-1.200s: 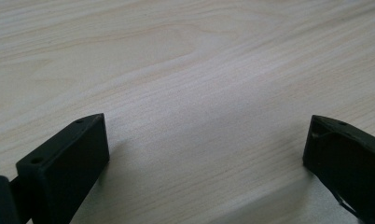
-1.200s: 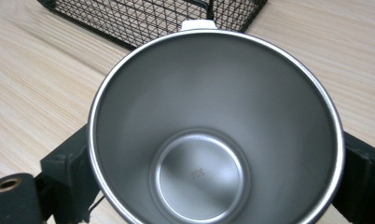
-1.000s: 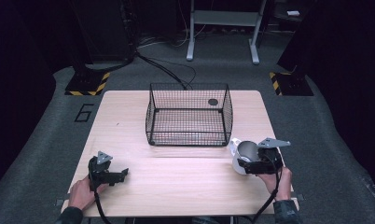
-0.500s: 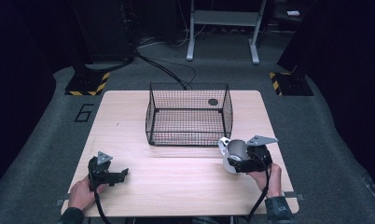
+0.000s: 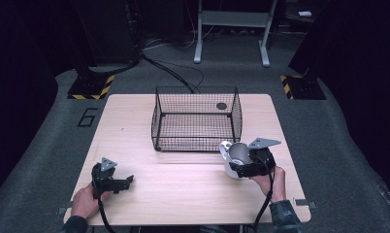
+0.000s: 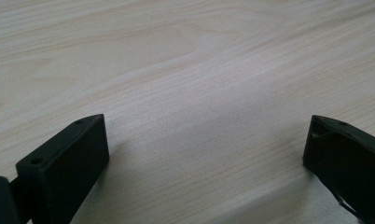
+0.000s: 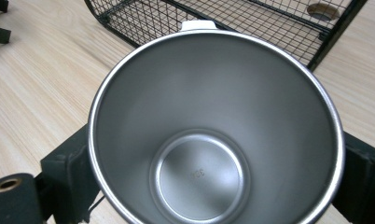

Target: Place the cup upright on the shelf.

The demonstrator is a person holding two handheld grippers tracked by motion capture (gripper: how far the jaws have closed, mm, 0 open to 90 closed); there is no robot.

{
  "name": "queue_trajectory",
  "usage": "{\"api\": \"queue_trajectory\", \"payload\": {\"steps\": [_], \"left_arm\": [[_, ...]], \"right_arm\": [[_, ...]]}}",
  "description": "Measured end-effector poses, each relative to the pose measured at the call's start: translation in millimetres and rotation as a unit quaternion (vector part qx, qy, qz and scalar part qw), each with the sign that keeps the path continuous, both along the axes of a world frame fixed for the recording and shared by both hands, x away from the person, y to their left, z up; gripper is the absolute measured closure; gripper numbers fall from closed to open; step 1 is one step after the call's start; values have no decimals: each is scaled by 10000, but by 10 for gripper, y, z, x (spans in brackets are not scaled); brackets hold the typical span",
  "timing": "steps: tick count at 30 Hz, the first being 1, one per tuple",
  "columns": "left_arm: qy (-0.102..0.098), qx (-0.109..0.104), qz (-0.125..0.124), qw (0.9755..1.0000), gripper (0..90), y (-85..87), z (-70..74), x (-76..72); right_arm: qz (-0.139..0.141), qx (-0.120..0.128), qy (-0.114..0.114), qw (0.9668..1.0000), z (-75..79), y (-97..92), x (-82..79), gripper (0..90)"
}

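A white cup with a steel inside [image 5: 235, 156] is held off the table by my right gripper [image 5: 241, 167], just in front of the right front corner of the black wire basket [image 5: 197, 119]. In the right gripper view the cup [image 7: 213, 140] lies with its mouth toward the camera, a jaw pressed on each side of its wall. The basket [image 7: 251, 18] stands right behind it. At the table's front left my left gripper [image 5: 127, 180] rests open. The left gripper view has its jaws wide apart over bare wood [image 6: 199, 116].
The wooden table [image 5: 135, 126] has a round hole [image 5: 221, 106] seen through the basket's back right. Free wood lies between the two grippers. Dark floor, cables [image 5: 173, 68] and a metal stand [image 5: 232, 29] lie beyond the far edge.
My right gripper has carried the cup leftward, from the table's right side to the basket's right front corner. The left gripper has stayed put.
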State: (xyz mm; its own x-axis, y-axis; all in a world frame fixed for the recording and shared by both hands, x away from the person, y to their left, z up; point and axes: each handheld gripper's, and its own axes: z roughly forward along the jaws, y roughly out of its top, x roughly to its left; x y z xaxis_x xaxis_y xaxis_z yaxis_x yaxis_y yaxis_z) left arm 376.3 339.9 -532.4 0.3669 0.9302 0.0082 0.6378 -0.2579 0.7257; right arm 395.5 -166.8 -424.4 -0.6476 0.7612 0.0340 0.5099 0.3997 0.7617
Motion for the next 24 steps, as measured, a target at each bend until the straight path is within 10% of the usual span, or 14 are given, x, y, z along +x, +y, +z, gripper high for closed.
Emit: {"api": "queue_trajectory", "payload": {"steps": [24], "left_arm": [[5,6,4,10000,2,0,1,-1]], "right_arm": [[262,54,-167,9995,324,245,132,71]]}}
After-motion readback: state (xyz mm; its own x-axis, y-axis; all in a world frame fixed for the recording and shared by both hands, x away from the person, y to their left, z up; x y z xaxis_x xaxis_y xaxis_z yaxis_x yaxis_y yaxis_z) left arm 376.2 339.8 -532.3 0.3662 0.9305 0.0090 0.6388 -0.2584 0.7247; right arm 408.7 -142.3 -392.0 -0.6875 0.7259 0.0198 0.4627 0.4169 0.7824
